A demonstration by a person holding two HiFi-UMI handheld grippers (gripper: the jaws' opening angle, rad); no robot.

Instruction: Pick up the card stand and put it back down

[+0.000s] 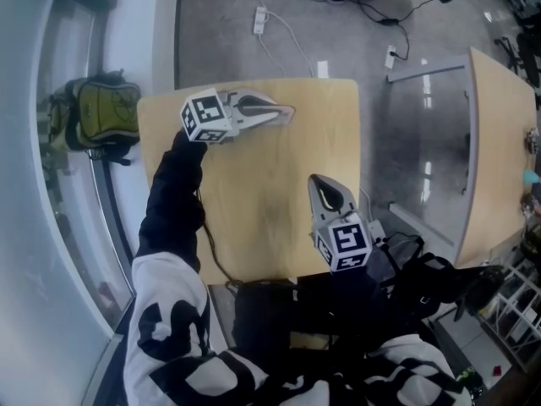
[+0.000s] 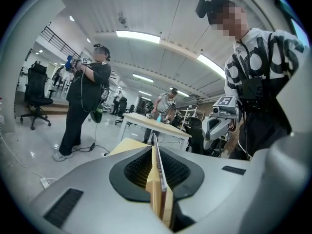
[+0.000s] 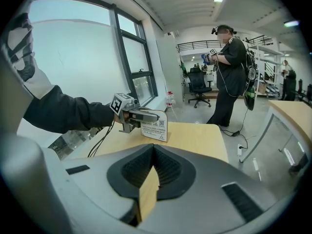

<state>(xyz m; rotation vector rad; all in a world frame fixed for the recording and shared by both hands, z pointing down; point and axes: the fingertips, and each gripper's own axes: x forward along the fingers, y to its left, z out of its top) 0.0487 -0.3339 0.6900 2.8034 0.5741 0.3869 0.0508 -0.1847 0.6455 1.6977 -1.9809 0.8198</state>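
Pale wood makes up the desk (image 1: 254, 167), and over its far corner the card stand (image 3: 155, 126) hangs from the left claw (image 1: 283, 111). The claw's jaws are pinched on the stand's upper edge, and the thin sheet shows edge-on between them in the left gripper view. The stand's long side runs along that claw, with its printed face turned toward the right claw (image 1: 319, 184). The right claw is pressed together on nothing, well apart at the near side of the desk. Setting the stand down likely turns on its lower edge meeting the desk squarely below. I cannot tell whether that edge already touches the wood. The stand's foot is hard to make out, and the head view shows only a sliver of the card.
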